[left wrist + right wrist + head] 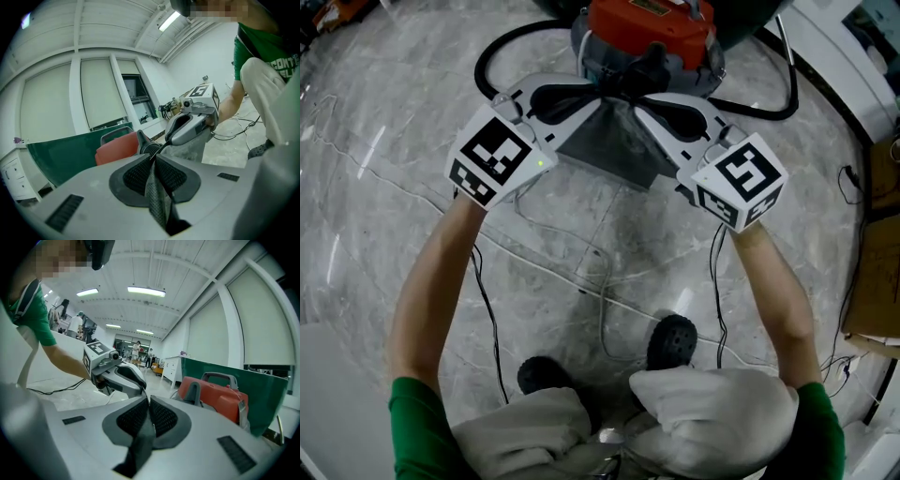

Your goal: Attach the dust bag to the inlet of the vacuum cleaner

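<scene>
A grey fabric dust bag (614, 150) hangs stretched between my two grippers just in front of the red vacuum cleaner (652, 23). My left gripper (598, 94) is shut on the bag's upper left edge, and grey cloth (157, 197) is pinched between its black pads. On the upper right edge my right gripper (639, 101) is shut too, with the cloth (140, 441) trailing from its pads. Both sets of tips almost meet below the vacuum's black hose fitting (645, 67). The red body (117, 147) and ribbed hose end (150, 149) lie straight ahead.
A black hose (487, 56) loops over the marble floor around the vacuum. Thin cables (600, 281) trail near the person's shoes (673, 339). A cardboard box (874, 281) stands at the right edge. Behind the vacuum (220, 397) rises a green panel (262, 380).
</scene>
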Action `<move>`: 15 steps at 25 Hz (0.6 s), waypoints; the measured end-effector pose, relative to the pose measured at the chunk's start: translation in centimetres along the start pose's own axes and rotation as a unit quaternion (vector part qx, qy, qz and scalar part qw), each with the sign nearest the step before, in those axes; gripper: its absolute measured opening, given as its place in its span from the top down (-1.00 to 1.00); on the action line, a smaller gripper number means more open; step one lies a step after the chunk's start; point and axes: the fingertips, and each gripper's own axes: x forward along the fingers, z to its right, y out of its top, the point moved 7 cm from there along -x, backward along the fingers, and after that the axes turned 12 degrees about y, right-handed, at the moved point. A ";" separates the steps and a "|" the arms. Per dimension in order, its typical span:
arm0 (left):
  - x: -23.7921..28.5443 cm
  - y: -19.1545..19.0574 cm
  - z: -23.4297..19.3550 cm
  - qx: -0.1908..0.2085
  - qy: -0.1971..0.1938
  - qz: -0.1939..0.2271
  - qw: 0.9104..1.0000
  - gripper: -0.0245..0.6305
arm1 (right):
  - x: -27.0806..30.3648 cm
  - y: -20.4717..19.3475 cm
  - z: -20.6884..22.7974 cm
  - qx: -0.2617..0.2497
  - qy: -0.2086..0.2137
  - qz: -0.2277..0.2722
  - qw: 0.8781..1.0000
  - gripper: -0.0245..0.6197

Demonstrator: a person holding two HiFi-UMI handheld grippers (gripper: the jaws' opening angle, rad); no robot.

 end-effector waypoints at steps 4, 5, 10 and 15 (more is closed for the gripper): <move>0.5 0.0 0.0 -0.005 -0.001 0.003 1.000 0.80 | -0.2 -0.3 0.2 0.016 -0.005 0.004 1.000 0.84; 0.6 0.1 0.0 -0.003 -0.001 0.003 1.000 0.80 | -0.3 -0.2 0.2 0.020 -0.006 0.004 1.000 0.84; 0.8 0.1 -0.3 -0.003 0.004 0.006 1.000 0.79 | -0.2 0.0 0.4 0.026 -0.009 0.006 1.000 0.85; 1.5 0.1 -0.6 -0.004 0.004 0.008 1.000 0.78 | -0.3 0.3 0.6 0.019 -0.016 -0.012 1.000 0.87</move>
